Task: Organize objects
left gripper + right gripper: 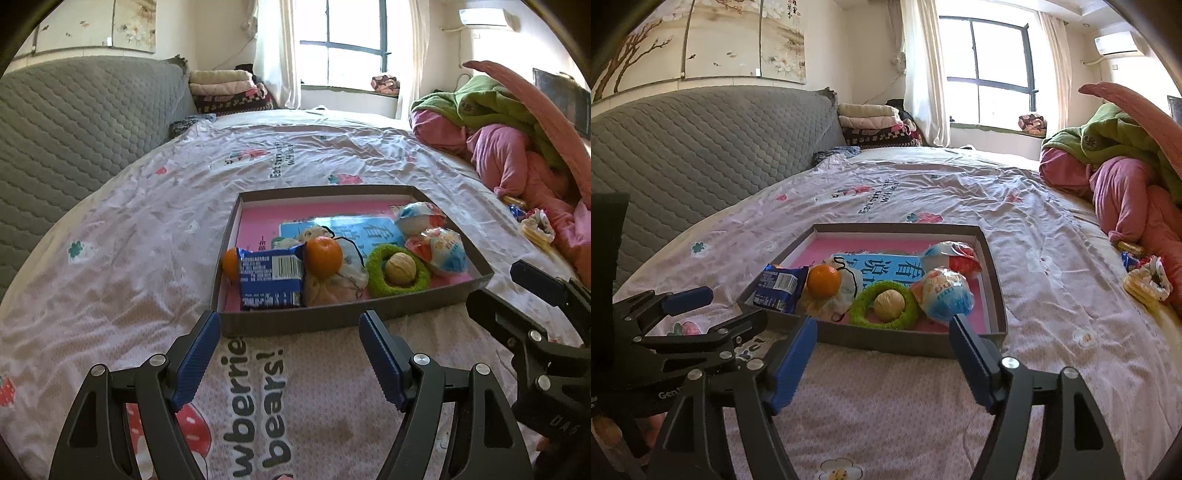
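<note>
Holding both tools low over the bed, you have the left gripper [290,319] with its blue-padded fingers spread wide and nothing between them, its tips just short of the near wall of the shallow grey cardboard tray [288,325]. Your right gripper [882,325] also stands apart and empty, its fingers reaching the tray's near wall from the other side; no pad presses on anything. The tray rests on the pale pink bedsheet printed with strawberries and bears [129,229], and it has a pink lining with a light blue printed card [365,225] lying flat on the floor. Inside it, at the near left corner, a blue foil snack packet with a barcode [271,277] leans against the wall, with a small orange fruit [231,263] just behind its left edge and a larger round orange [324,256] touching its right side, sitting on a crumpled white bag [341,284]. Beside that lies a fuzzy green ring [399,275] with a tan walnut-like ball [400,267] nested in its hole. Two round white, blue and red wrapped sweets [441,251] sit at the right side, one behind the other. Well apart from the tray, near the heap of pink and green bedding [513,140], a few loose wrapped snacks [535,229] lie on the sheet. A grey quilted headboard [74,129] rises to the left.
</note>
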A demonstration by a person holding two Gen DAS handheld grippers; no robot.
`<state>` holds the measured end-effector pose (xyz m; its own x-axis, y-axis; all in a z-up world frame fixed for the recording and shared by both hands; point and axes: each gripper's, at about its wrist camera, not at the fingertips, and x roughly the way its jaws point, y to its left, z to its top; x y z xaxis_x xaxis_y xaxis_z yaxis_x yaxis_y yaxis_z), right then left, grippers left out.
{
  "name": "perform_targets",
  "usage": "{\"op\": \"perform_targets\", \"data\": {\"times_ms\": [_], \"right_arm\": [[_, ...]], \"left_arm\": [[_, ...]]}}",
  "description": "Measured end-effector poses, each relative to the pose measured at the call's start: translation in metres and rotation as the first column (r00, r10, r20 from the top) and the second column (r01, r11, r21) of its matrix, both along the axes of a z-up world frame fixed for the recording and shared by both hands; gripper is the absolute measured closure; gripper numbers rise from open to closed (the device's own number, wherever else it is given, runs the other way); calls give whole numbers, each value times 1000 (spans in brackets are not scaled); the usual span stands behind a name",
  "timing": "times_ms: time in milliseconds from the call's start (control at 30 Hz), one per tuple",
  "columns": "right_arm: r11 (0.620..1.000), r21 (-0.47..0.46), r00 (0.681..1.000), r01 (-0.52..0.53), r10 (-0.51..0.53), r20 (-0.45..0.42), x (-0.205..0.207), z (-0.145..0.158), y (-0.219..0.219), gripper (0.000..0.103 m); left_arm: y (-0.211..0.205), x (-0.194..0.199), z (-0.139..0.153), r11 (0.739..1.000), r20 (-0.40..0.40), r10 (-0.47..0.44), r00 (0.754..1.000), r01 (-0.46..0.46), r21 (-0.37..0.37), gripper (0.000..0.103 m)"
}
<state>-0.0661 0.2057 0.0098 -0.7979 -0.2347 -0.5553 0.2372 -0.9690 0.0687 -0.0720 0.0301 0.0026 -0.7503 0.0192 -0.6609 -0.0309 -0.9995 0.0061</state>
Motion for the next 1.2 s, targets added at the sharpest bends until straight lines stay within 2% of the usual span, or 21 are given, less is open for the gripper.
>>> {"op": "perform_targets", "data": {"times_ms": [667, 1200], "right_arm": [[998, -9, 998, 57, -57, 12, 30, -6, 5, 27], [998, -8, 996, 65, -64, 56, 38, -33, 8, 27]], "left_arm": [[4, 32, -4, 1000, -8, -7, 1000, 7, 22, 25], [-8, 35, -33, 997, 53, 21, 998, -25, 72, 25]]}}
